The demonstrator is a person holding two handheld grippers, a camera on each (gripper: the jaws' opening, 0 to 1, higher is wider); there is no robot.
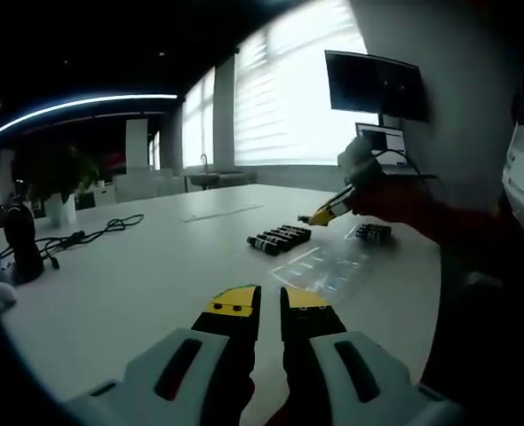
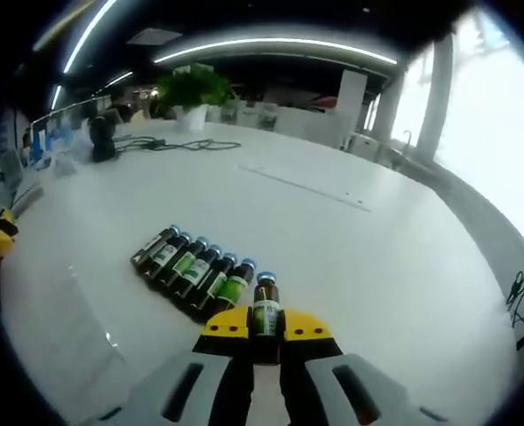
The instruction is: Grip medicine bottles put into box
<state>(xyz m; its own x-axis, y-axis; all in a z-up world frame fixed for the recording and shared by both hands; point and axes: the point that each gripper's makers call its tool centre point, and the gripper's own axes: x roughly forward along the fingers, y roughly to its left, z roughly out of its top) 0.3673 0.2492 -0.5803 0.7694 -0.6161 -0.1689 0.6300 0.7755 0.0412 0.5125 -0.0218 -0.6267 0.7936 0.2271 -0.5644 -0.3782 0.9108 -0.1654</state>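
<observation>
Several small dark medicine bottles with green labels and blue caps lie side by side in a row on the white table. My right gripper is shut on one more bottle, which stands upright between its yellow tips just beside the row. From the left gripper view, the same row lies mid-table with the right gripper right behind it. A clear flat box lies nearer, with a few bottles at its far end. My left gripper hovers low over the table, shut and holding nothing.
A person's gloved hand and red sleeve hold the right gripper. Black cables and a black device lie at the left. A potted plant stands at the far edge. A monitor hangs on the wall.
</observation>
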